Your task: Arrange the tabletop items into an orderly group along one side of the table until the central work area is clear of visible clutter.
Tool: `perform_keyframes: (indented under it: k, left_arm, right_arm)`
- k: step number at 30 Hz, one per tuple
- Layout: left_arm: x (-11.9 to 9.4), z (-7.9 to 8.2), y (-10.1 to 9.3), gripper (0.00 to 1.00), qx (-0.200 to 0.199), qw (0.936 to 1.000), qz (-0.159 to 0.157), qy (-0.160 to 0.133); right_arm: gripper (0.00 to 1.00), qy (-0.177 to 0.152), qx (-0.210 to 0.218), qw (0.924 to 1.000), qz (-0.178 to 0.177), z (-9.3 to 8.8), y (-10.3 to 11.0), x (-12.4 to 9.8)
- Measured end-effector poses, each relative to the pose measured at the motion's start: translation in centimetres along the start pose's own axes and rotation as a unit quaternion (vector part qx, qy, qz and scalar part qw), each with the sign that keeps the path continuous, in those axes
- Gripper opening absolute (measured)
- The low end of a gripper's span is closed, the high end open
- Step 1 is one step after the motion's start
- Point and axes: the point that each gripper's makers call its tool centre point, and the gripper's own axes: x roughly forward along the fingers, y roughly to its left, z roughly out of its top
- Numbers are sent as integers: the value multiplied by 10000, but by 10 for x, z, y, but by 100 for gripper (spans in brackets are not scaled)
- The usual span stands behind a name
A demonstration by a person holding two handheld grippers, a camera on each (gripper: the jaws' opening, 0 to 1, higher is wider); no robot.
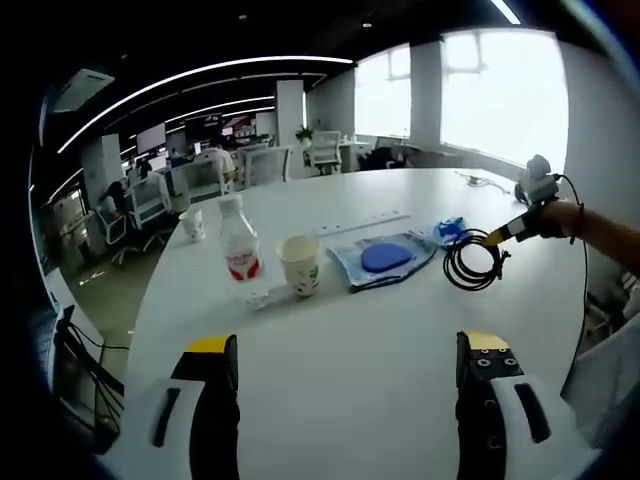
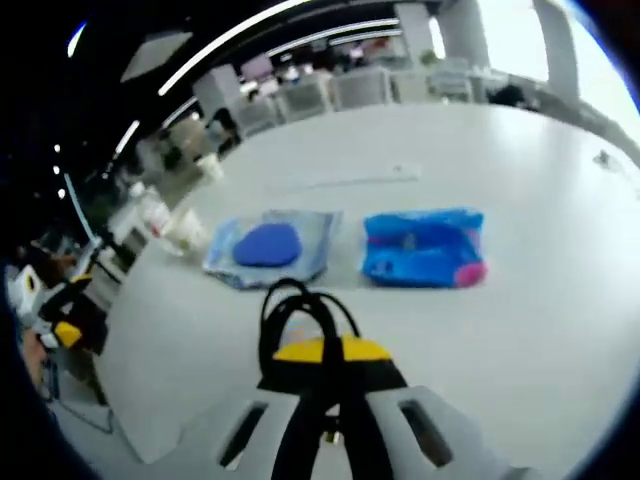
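Note:
My left gripper (image 1: 349, 350) hovers open over the near part of the white table (image 1: 330, 330), holding nothing. Beyond it stand a clear bottle with a red label (image 1: 240, 250), a paper cup (image 1: 300, 265) and a smaller cup (image 1: 193, 222). To their right lie a clear bag holding a blue object (image 1: 385, 258) and a blue packet (image 1: 450, 230). My right gripper (image 1: 497, 238), coming in from the right, is shut on a black cable coil (image 1: 472, 262). In the right gripper view the coil (image 2: 300, 305) is pinched in the shut right gripper (image 2: 322, 350), in front of the bag (image 2: 268, 245) and packet (image 2: 423, 247).
A long white strip (image 1: 365, 222) lies on the table behind the bag. A small cable (image 1: 478, 181) sits near the far right edge. Office chairs and desks stand beyond the table's far side. A person's arm (image 1: 605, 232) reaches in from the right.

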Motion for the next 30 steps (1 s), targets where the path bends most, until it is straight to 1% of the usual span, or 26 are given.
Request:
perform_keyframes:
  k: [3,6,9,13,16,21,30]
  left_arm:
    - [-1,0,0,89,2,10000,4,3]
    - [-2,0,1,89,14,10000,18,0]
    - [-3,1,4,89,51,10000,72,11]
    - [-6,1,7,89,112,9999,110,27]
    - [-7,1,9,89,114,9998,136,38]
    - [-8,-1,10,89,119,9998,141,77]
    - [-12,-3,14,89,117,9997,179,80]
  right_arm:
    - [0,76,-23,10000,5,-2,-5,5]
    - [0,98,60,9999,58,-2,-9,9]
    - [0,231,117,9996,65,-5,-15,15]
    - [0,320,77,9995,-34,-8,-24,19]
    - [0,447,43,9990,-91,-12,-30,24]
    - [0,579,-59,9982,-164,-17,-34,29]
    - [0,718,14,9970,-286,-24,-41,36]
